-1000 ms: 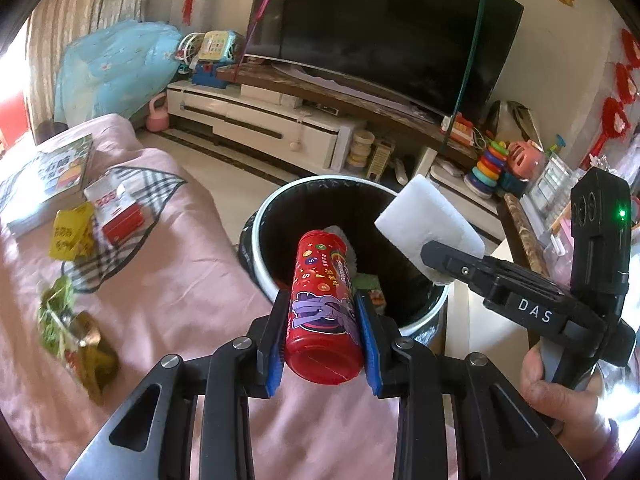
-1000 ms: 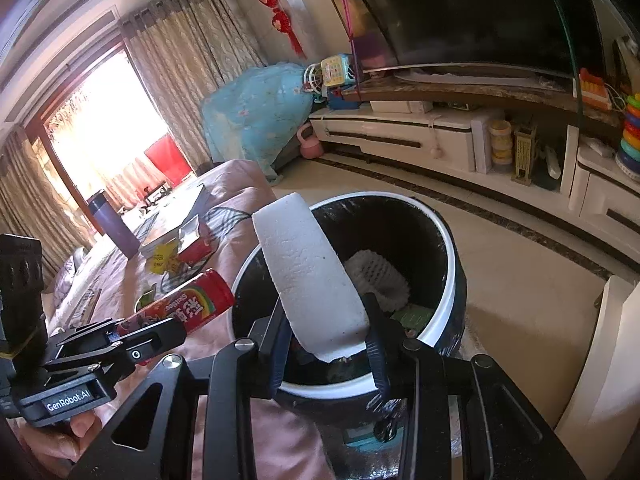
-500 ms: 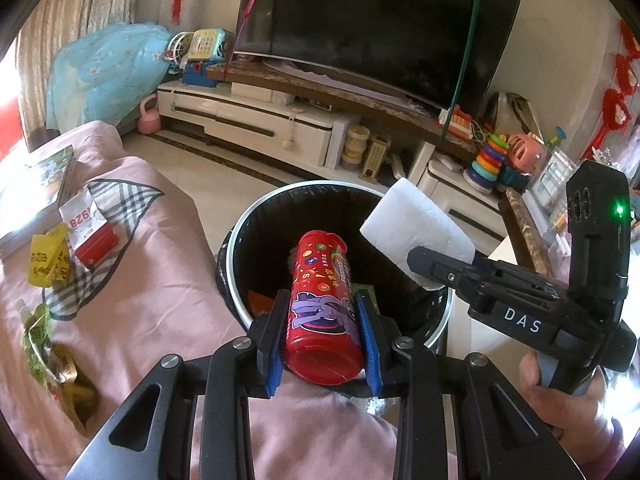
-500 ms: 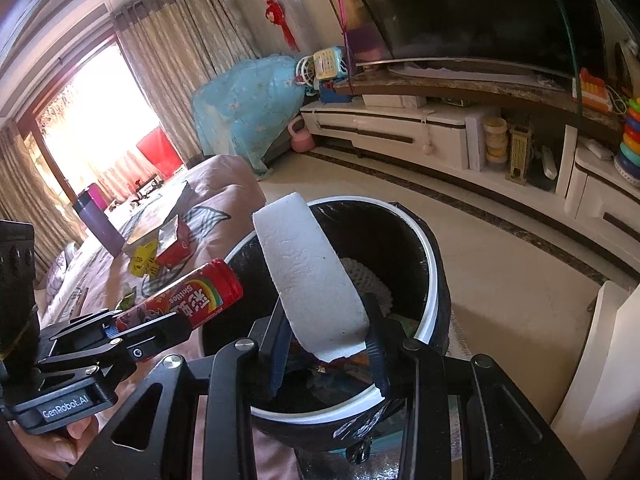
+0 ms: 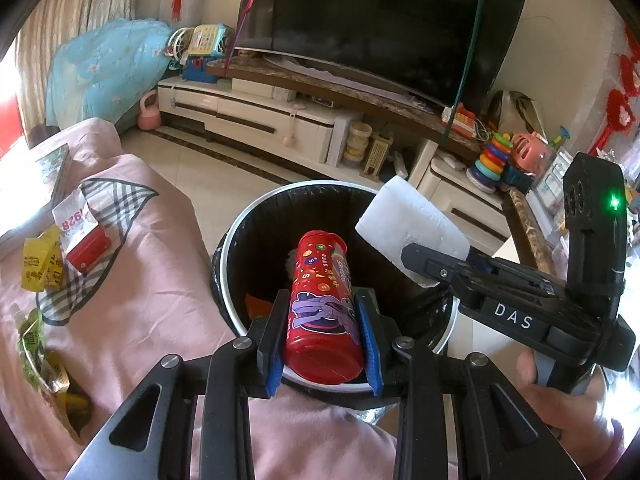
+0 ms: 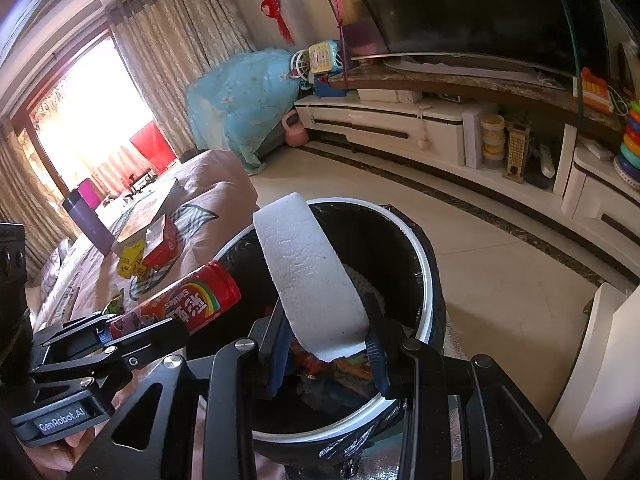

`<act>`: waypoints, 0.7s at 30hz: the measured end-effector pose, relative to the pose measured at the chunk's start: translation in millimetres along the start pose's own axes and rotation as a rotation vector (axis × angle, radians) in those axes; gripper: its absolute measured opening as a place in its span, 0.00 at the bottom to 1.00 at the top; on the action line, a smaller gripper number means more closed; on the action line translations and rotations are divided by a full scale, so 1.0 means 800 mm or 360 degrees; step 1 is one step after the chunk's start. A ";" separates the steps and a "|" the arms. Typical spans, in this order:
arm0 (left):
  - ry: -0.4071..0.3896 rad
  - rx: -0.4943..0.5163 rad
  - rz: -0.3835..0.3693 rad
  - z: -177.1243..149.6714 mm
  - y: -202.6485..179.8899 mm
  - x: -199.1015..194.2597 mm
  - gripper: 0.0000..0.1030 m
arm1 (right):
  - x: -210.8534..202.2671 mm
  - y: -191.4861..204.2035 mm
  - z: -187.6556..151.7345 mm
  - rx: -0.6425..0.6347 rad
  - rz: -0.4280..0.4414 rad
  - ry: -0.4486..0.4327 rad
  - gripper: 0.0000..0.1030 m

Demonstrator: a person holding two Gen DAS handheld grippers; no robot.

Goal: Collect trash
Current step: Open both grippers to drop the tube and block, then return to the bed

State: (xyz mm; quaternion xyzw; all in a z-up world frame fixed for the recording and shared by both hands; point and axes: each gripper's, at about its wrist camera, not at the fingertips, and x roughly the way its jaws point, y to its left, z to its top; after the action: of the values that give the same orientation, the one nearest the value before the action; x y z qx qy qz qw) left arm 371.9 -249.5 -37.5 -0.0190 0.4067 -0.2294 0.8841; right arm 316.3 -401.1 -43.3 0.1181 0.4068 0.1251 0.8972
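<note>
My left gripper [image 5: 322, 300] is shut on a red candy tube [image 5: 320, 300] with a purple print, its far end over the mouth of the trash bin [image 5: 228, 248]. The bin is black-lined with a white rim and holds scraps at the bottom. My right gripper [image 6: 326, 320] is shut on a white foam slab [image 6: 308, 280] that slants up over the bin [image 6: 426, 280]. The left wrist view shows the slab [image 5: 412, 220] above the bin's right rim, and the right wrist view shows the tube [image 6: 180, 304] at the bin's left rim.
A pink-covered surface [image 5: 140, 300] left of the bin carries more litter: yellow packets [image 5: 40, 260], a red-and-white carton [image 5: 84, 236], green wrappers [image 5: 36, 344]. A purple bottle [image 6: 86, 216] stands farther back. The TV stand [image 5: 280, 116] and toys [image 5: 492, 160] lie beyond bare floor.
Both grippers, each still gripping its item, have moved closer over the bin; the bin's mouth now sits lower and nearer in both views.
</note>
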 end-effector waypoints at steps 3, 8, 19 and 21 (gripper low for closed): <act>0.0010 -0.0021 0.0010 0.002 0.000 -0.001 0.40 | 0.002 -0.006 0.001 0.0037 0.0014 0.0009 0.39; -0.0027 -0.0031 0.0039 -0.003 0.005 -0.013 0.52 | -0.004 -0.010 0.001 0.0075 0.0041 -0.0012 0.54; -0.0068 -0.0133 0.0126 -0.055 0.041 -0.068 0.65 | -0.035 0.029 -0.009 0.0060 0.0134 -0.0119 0.87; -0.0072 -0.0161 0.0158 -0.065 0.051 -0.079 0.65 | -0.037 0.041 -0.014 0.0051 0.0162 -0.0127 0.89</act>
State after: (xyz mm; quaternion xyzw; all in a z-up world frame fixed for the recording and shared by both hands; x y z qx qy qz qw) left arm 314.6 -178.4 -36.5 -0.0486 0.3980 -0.1640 0.9013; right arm 284.5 -378.7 -19.3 0.1580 0.3660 0.1590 0.9032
